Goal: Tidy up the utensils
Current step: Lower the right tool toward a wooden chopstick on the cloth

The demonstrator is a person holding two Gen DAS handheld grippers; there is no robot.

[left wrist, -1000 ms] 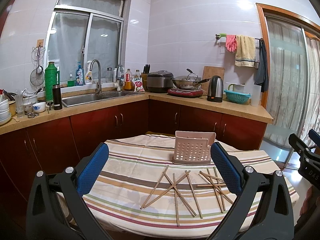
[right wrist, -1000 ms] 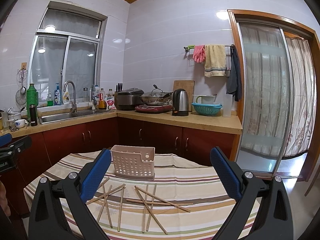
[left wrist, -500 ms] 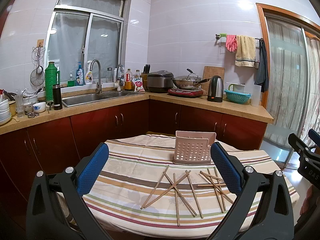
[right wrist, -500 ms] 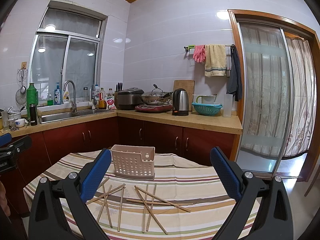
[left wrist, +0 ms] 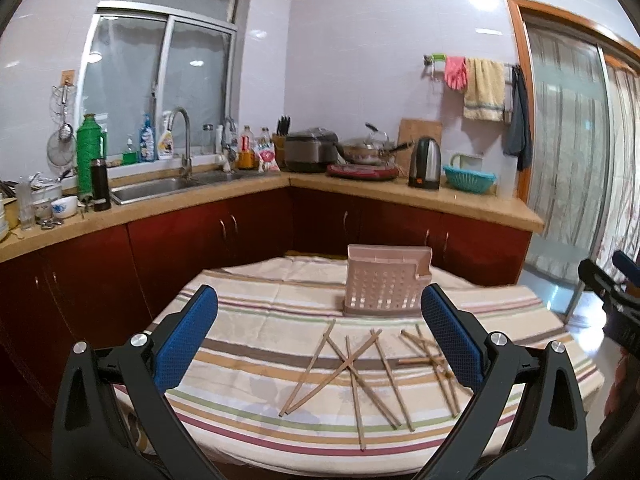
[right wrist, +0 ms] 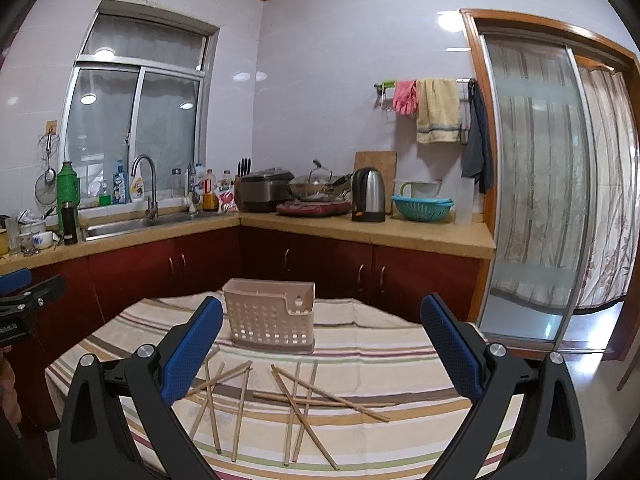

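Observation:
Several wooden chopsticks (left wrist: 352, 368) lie scattered and crossed on the striped tablecloth (left wrist: 256, 320); they also show in the right wrist view (right wrist: 296, 396). A beige perforated utensil holder (left wrist: 386, 282) stands upright behind them, empty as far as I can see, and shows in the right wrist view (right wrist: 272, 320) too. My left gripper (left wrist: 320, 332) is open and empty, held above the table's near edge. My right gripper (right wrist: 320, 340) is open and empty, held to the right of the left one. Each gripper shows at the edge of the other's view.
The round table stands in front of red cabinets (left wrist: 240, 232) with a countertop (right wrist: 360, 228) carrying a sink, bottles, rice cooker, wok, kettle and teal basket. A glass sliding door (right wrist: 532, 184) is at the right.
Both grippers have stayed almost still, and the chopsticks and the holder have not moved.

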